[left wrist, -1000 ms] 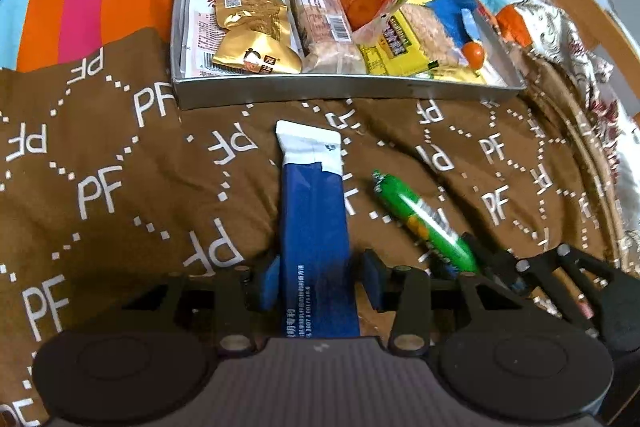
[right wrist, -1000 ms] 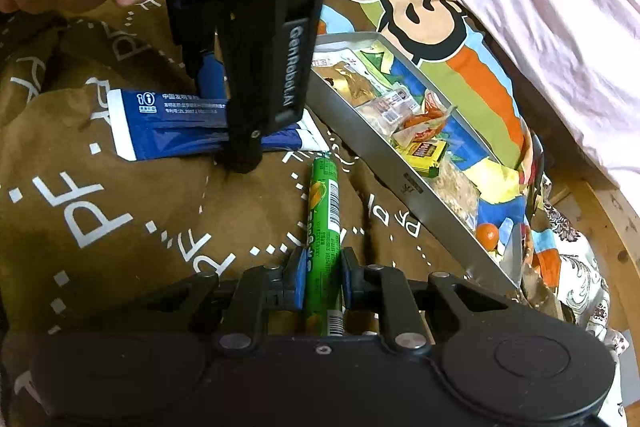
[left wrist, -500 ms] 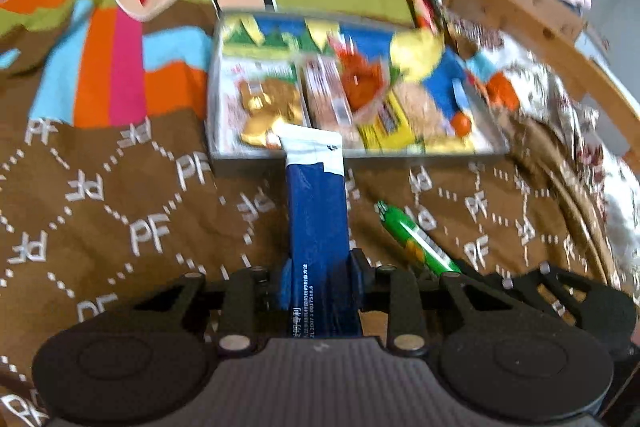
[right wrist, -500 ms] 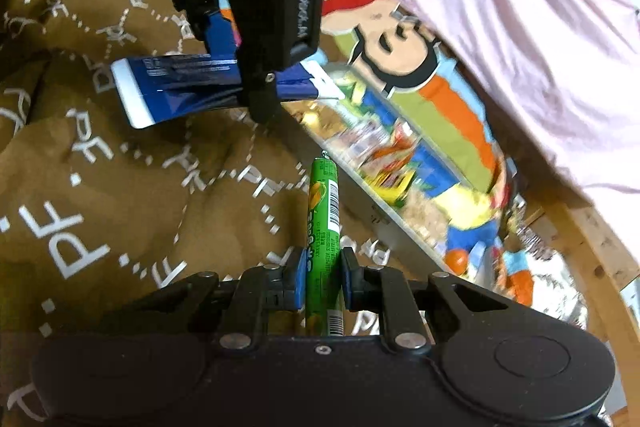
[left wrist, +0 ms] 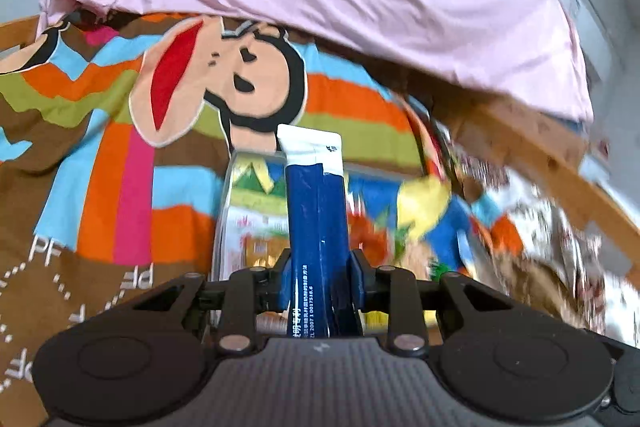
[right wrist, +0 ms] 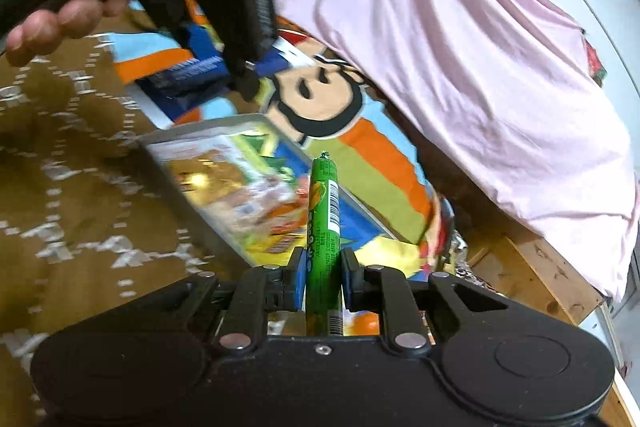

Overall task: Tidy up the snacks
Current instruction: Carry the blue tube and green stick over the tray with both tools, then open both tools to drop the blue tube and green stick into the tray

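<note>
Standing blue-and-white sachet (left wrist: 316,227), green sausage stick (right wrist: 323,227)

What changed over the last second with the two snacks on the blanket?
Both were lifted off the brown blanket and now hang toward the tray. The left gripper closed on the blue packet and raised it; the right gripper raised the green stick. The tray and its snacks stayed put.
</note>
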A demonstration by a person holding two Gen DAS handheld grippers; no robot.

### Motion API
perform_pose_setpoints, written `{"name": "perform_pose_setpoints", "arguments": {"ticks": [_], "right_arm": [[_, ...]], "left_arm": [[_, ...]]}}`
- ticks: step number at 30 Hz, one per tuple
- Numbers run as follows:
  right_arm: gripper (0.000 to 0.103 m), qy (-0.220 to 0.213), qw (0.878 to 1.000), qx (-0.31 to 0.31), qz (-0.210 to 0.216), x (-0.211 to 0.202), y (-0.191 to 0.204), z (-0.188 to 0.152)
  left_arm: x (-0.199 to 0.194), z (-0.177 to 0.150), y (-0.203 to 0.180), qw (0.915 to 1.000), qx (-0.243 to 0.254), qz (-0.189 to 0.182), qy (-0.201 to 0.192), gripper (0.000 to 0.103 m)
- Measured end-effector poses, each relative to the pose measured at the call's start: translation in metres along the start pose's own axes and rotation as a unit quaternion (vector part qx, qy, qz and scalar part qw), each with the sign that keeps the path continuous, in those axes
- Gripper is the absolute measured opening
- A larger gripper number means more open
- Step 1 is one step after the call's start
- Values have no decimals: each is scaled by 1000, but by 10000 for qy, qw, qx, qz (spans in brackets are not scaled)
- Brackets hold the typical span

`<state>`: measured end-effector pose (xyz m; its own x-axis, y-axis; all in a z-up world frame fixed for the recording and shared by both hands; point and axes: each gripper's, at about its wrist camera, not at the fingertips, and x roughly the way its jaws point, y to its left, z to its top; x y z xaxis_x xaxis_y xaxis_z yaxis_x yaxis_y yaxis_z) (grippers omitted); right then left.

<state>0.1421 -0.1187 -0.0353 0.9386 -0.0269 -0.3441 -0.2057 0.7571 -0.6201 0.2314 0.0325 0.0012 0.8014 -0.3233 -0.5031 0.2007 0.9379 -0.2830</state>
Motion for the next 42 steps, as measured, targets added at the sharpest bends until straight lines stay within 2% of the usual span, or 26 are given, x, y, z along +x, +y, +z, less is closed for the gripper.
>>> {"name": "perform_pose_setpoints", "arguments": {"ticks": [3, 5, 8, 11, 16, 19, 24, 28, 31, 33, 35, 42], "right_arm": [[19, 97, 9990, 427, -21, 23, -19, 0], [19, 165, 9951, 974, 77, 39, -34, 0], [19, 425, 9764, 2080, 398, 67, -54, 1], [19, 633, 9619, 2580, 639, 94, -58, 6], [19, 802, 9539, 2799, 734, 127, -53, 12], [19, 953, 9433, 3085, 769, 140, -56, 6], [20, 1267, 9280, 3401, 844, 153, -58, -9], [26, 1259, 9184, 3609, 1018, 154, -56, -19], [33, 1256, 9187, 3610, 993, 153, -56, -19], [37, 1262, 9168, 3660, 984, 152, -57, -20], [41, 1258, 9147, 3714, 977, 151, -59, -22], [45, 1186, 9155, 3729, 931, 147, -63, -22]], "left_arm": [[15, 11, 1, 9996, -63, 96, -239, 32], [28, 18, 1, 9994, -138, 116, -299, 32], [46, 26, 6, 9992, -280, 120, -248, 32], [66, 31, 7, 9991, -356, 182, -164, 32], [93, 33, 10, 9994, -336, 100, 44, 32], [107, 27, 13, 9988, -301, 64, 381, 32], [123, 16, 17, 9957, -325, 223, 836, 32], [132, 8, 20, 9931, -348, 258, 1093, 34], [136, 2, 22, 9920, -306, 342, 1172, 38], [134, 1, 20, 9925, -201, 389, 1141, 50], [132, 0, 20, 9927, -194, 415, 1116, 57], [130, 0, 16, 9929, -113, 446, 1101, 61]]}}
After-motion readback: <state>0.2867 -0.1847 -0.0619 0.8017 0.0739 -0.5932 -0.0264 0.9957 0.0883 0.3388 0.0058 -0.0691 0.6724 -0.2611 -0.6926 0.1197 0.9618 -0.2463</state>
